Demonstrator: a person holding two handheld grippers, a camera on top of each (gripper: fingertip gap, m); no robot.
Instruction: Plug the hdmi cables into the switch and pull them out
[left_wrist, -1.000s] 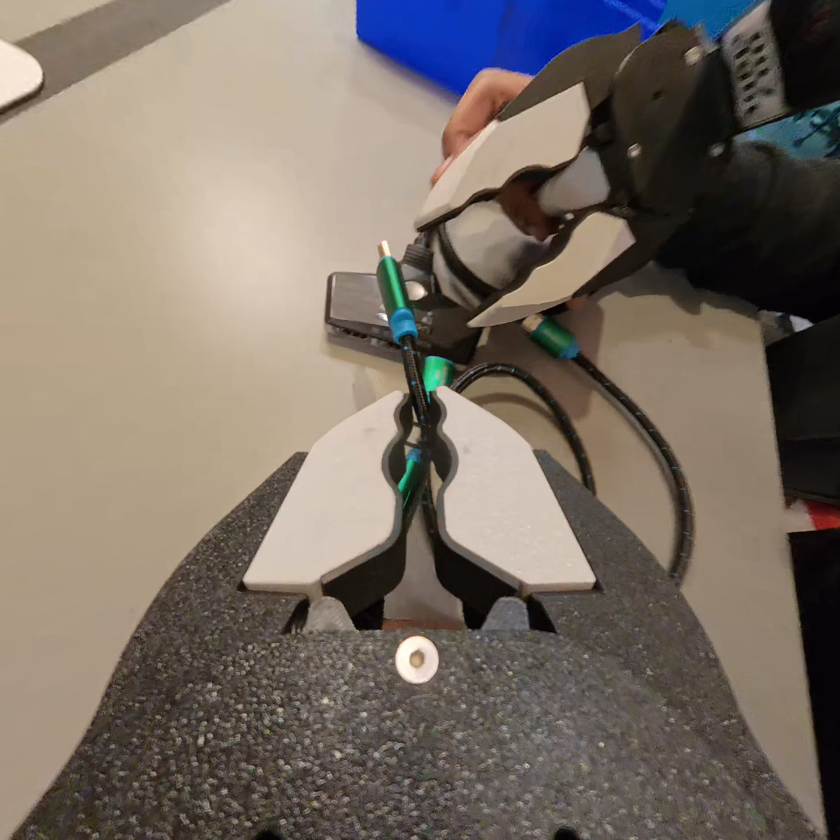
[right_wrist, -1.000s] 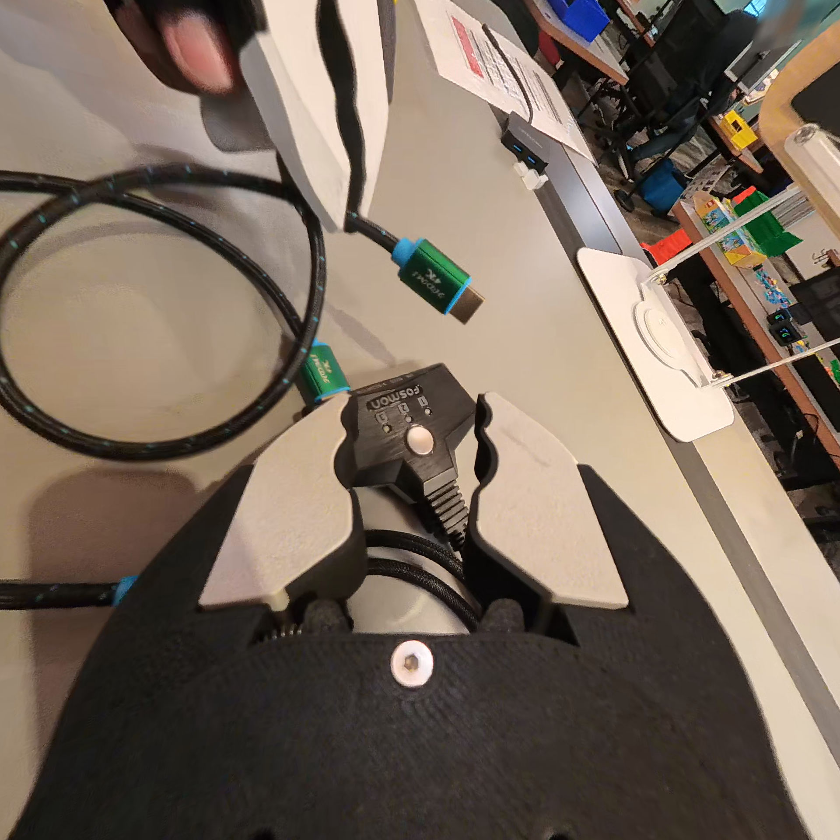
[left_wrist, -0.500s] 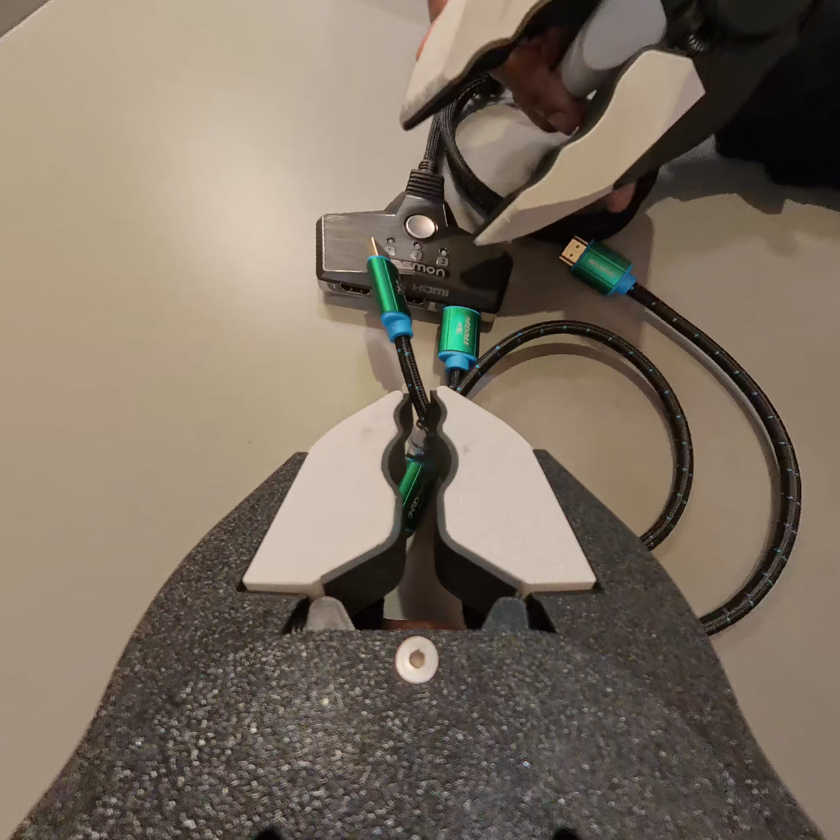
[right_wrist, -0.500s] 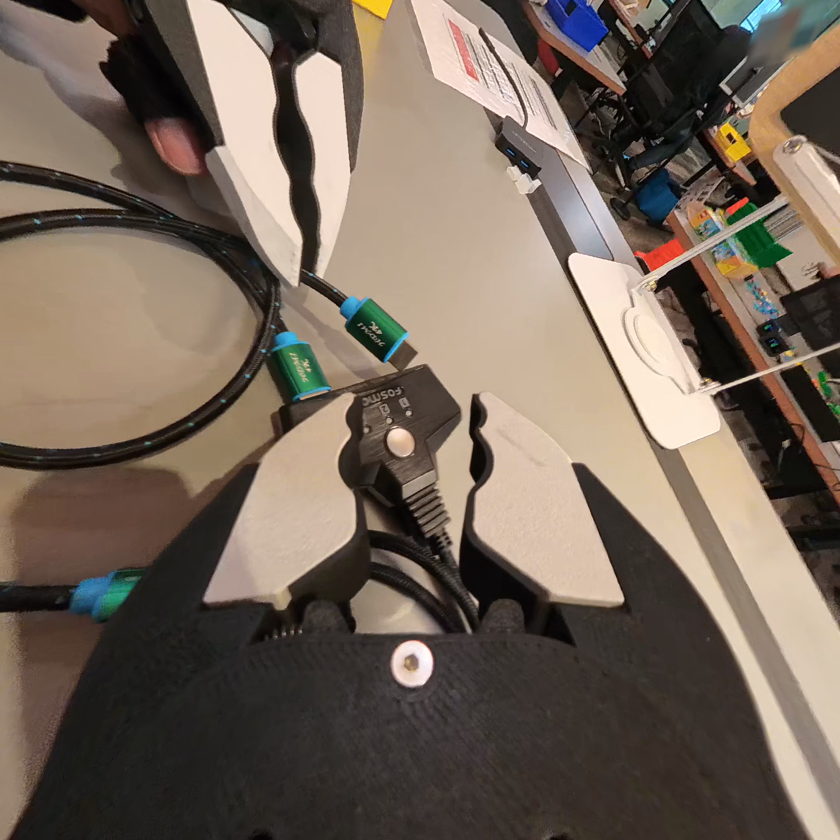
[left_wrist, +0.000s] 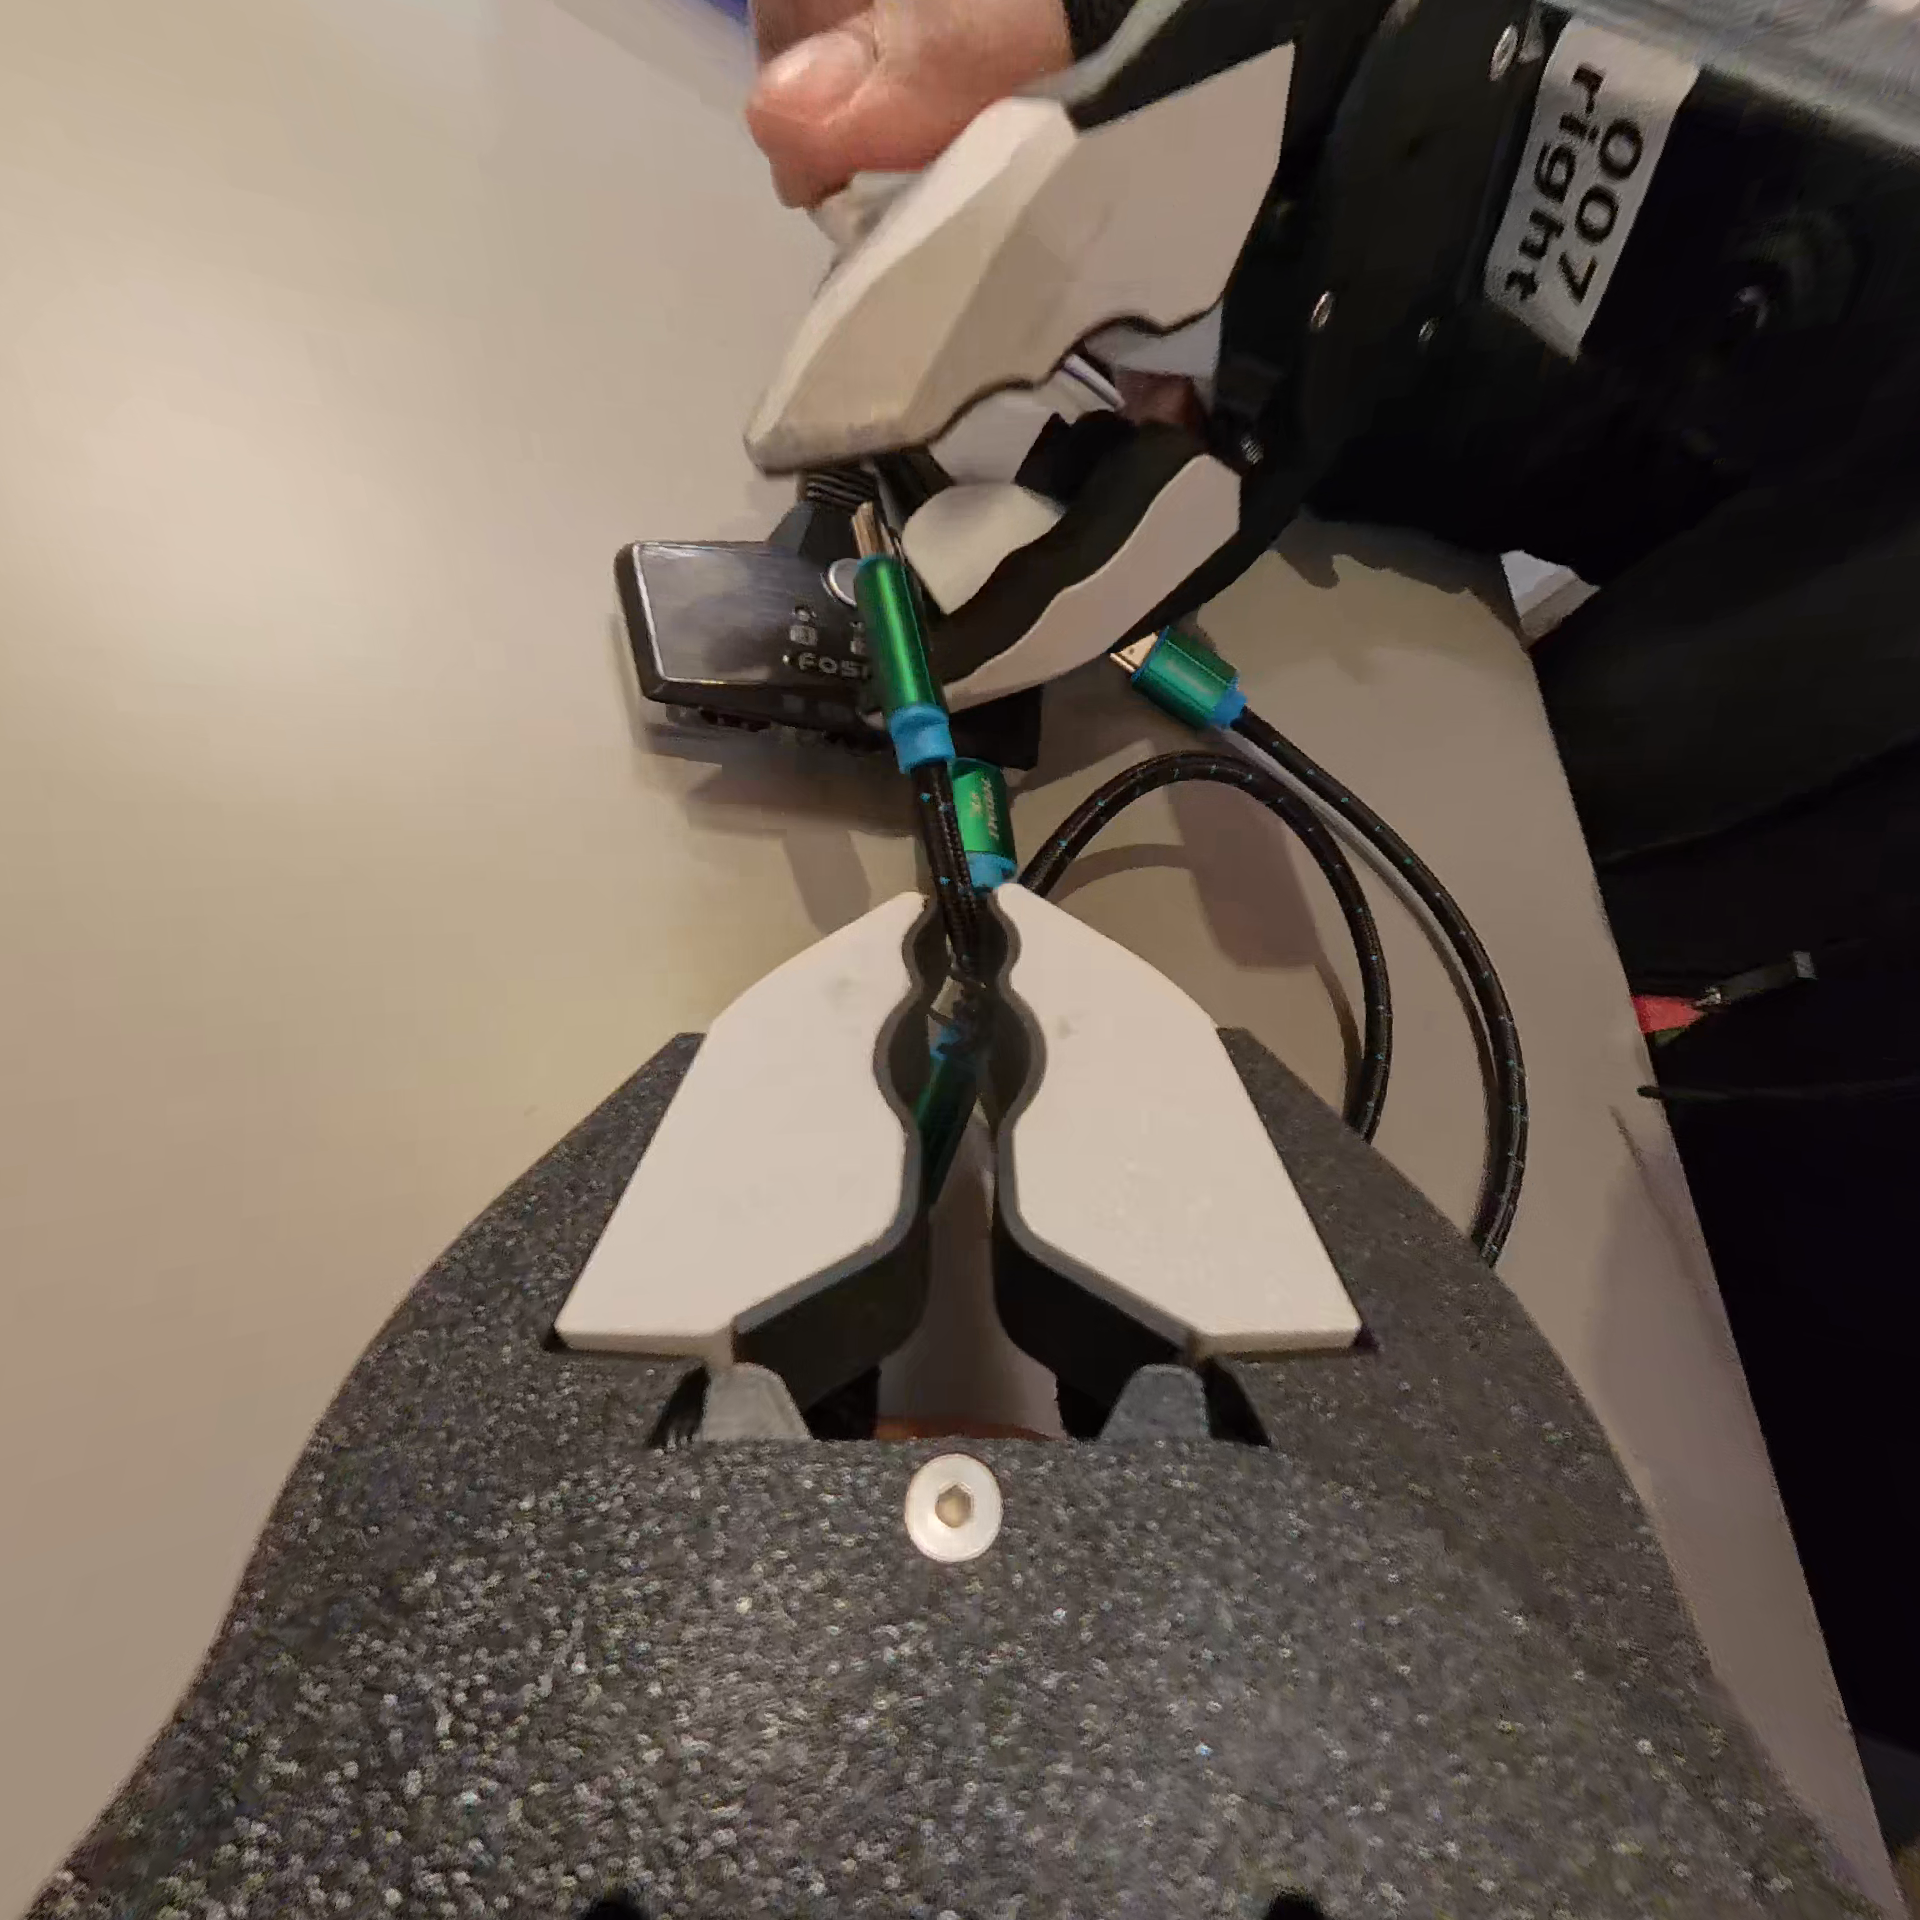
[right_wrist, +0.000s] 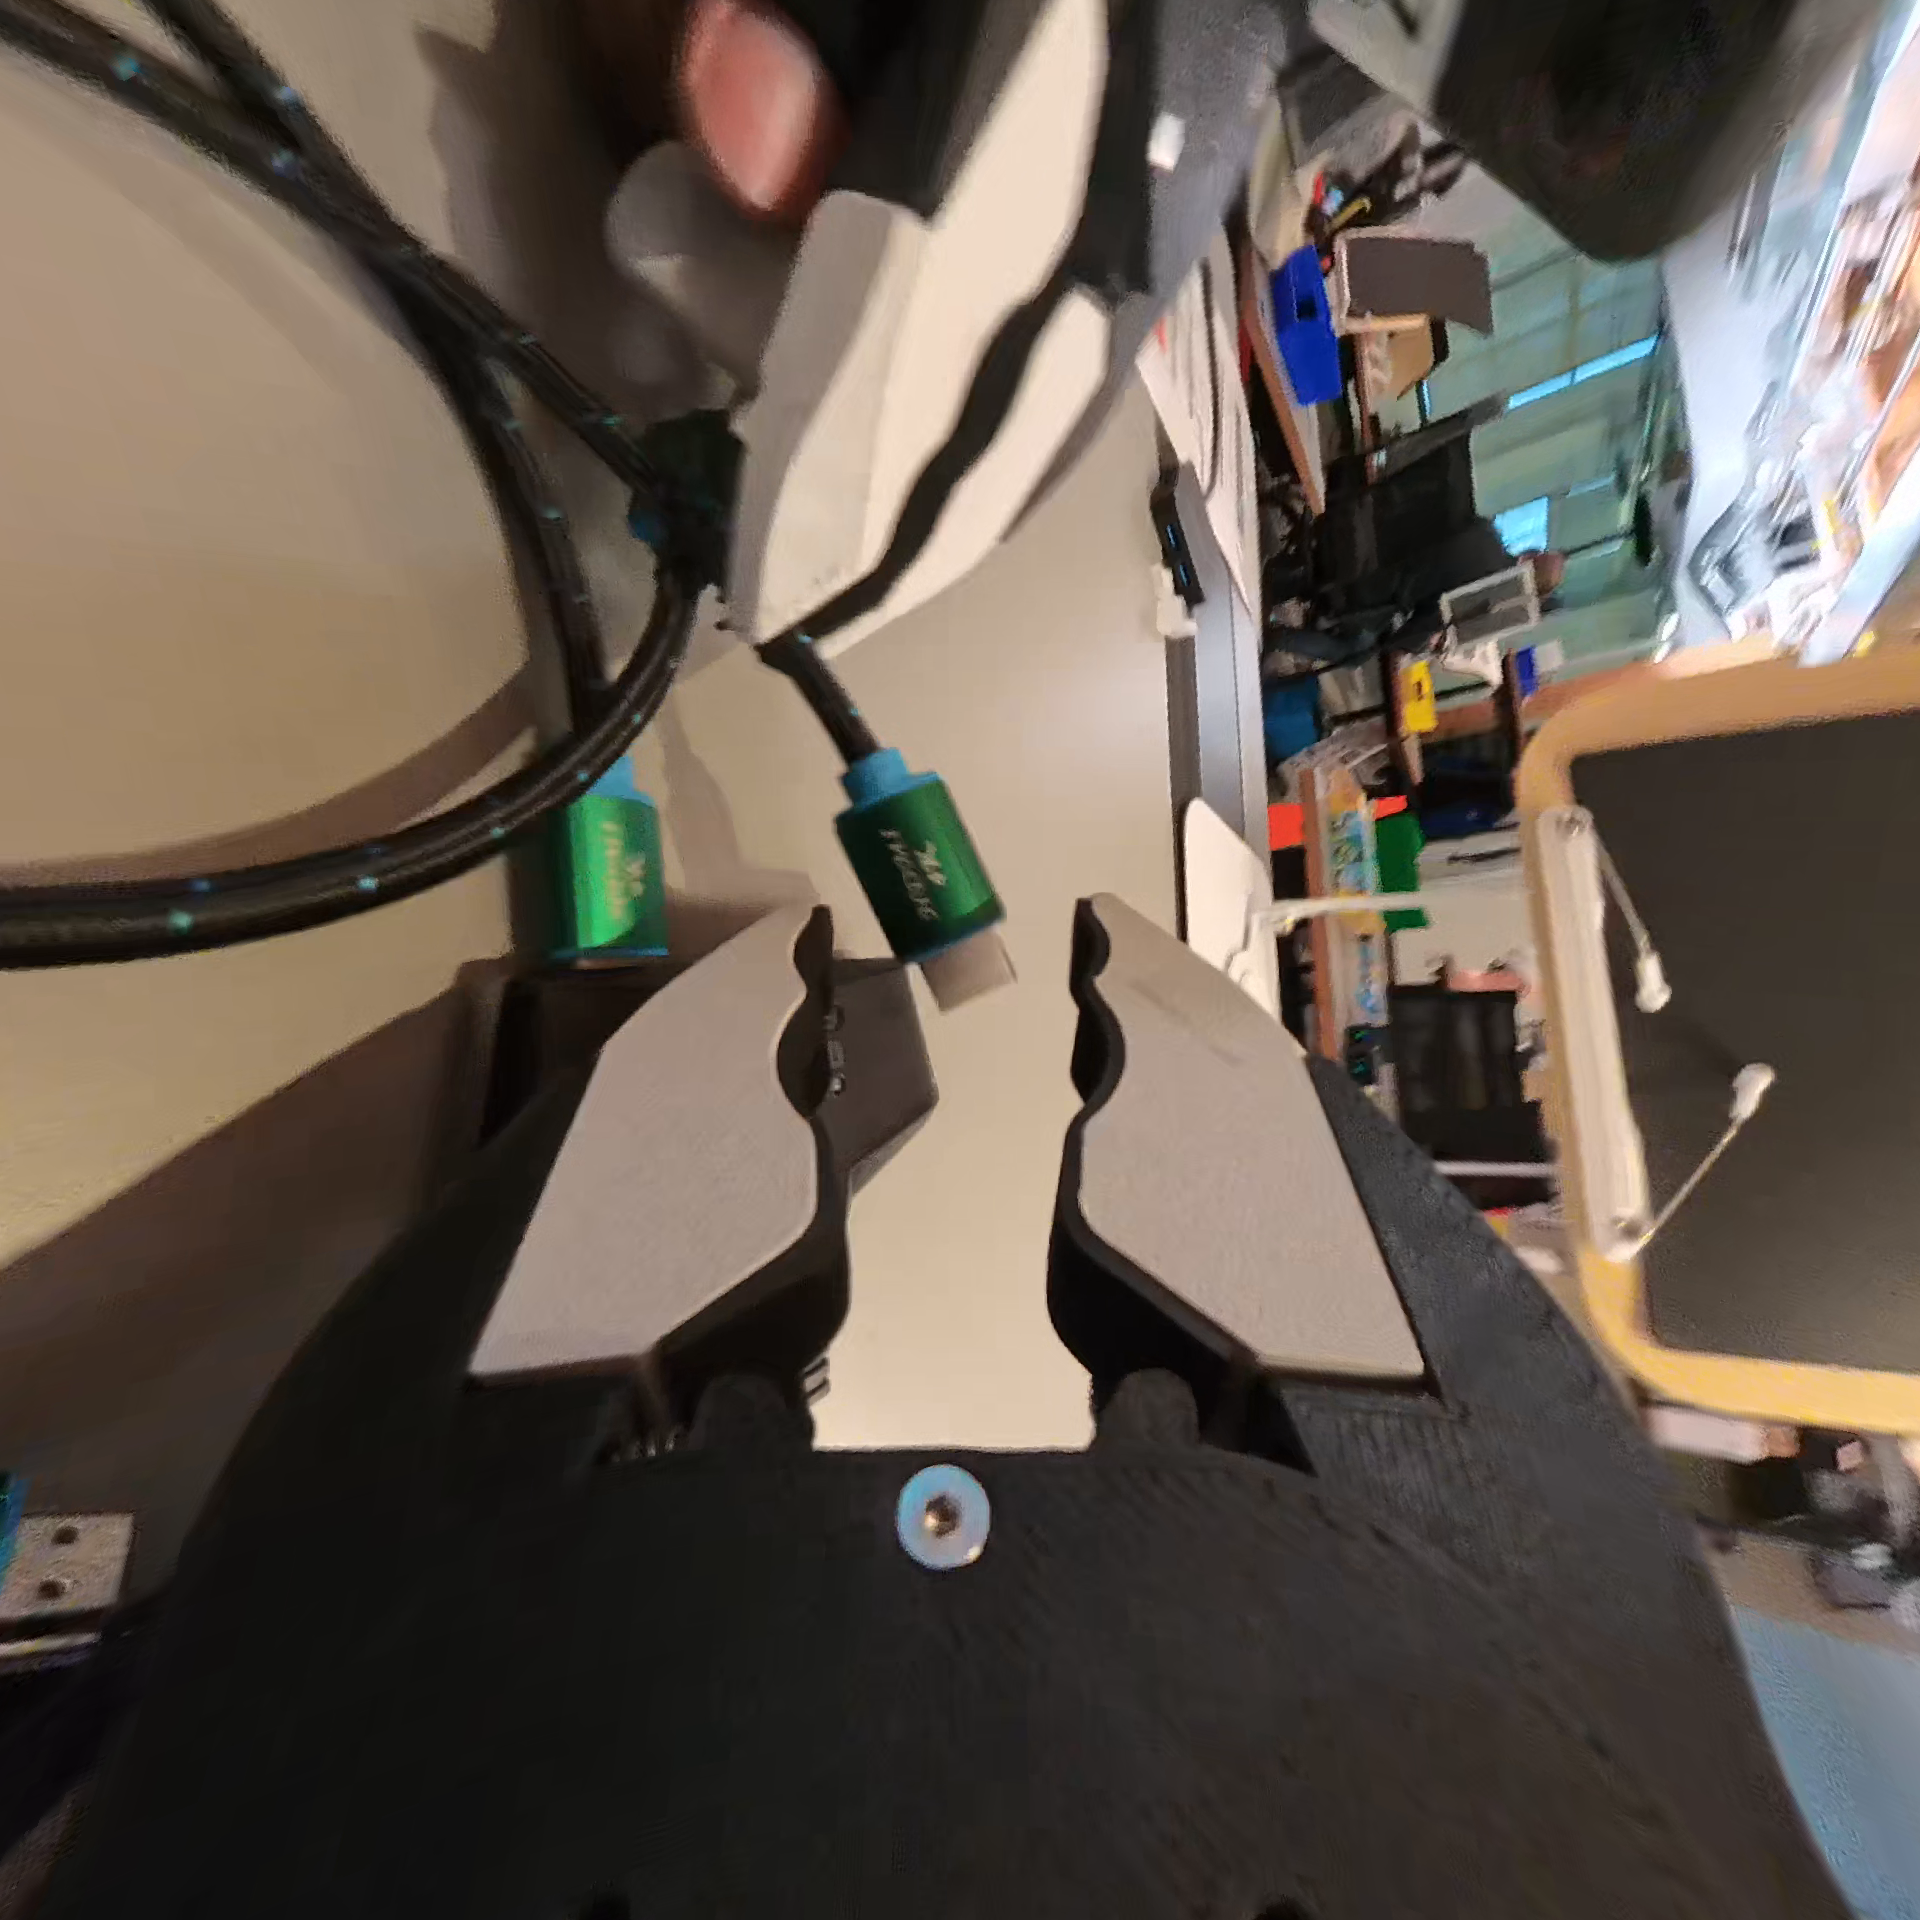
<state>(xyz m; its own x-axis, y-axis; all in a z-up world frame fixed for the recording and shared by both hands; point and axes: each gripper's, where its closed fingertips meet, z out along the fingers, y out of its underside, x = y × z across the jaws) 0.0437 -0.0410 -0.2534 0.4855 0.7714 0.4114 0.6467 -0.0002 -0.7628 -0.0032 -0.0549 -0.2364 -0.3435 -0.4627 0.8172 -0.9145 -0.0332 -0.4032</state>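
My left gripper (left_wrist: 961, 914) is shut on a black braided HDMI cable just behind its green plug (left_wrist: 899, 649). The plug points up and away, its tip above the top of the black switch (left_wrist: 727, 634) on the table. In the right wrist view this plug (right_wrist: 920, 883) hangs just ahead of my open right gripper (right_wrist: 951, 935), whose left finger covers part of the switch (right_wrist: 873, 1049). A second green plug (left_wrist: 982, 821) sits at the switch's front edge (right_wrist: 613, 883). A third plug (left_wrist: 1184, 681) lies loose to the right. The right gripper (left_wrist: 894, 540) straddles the switch's rear.
Loops of braided cable (left_wrist: 1382, 935) lie on the beige table to the right of the switch. The table edge (left_wrist: 1621, 1039) runs close on the right. A white pad (right_wrist: 1226, 894), a wood-framed black panel (right_wrist: 1714, 1039) and cluttered benches stand beyond. The left gripper's tips are roughly 5 centimetres from the right gripper's.
The left gripper has lifted its plug from in front of the switch's ports to above the switch's top. The right gripper has shifted, so the switch's rear no longer sits centred between its fingers.
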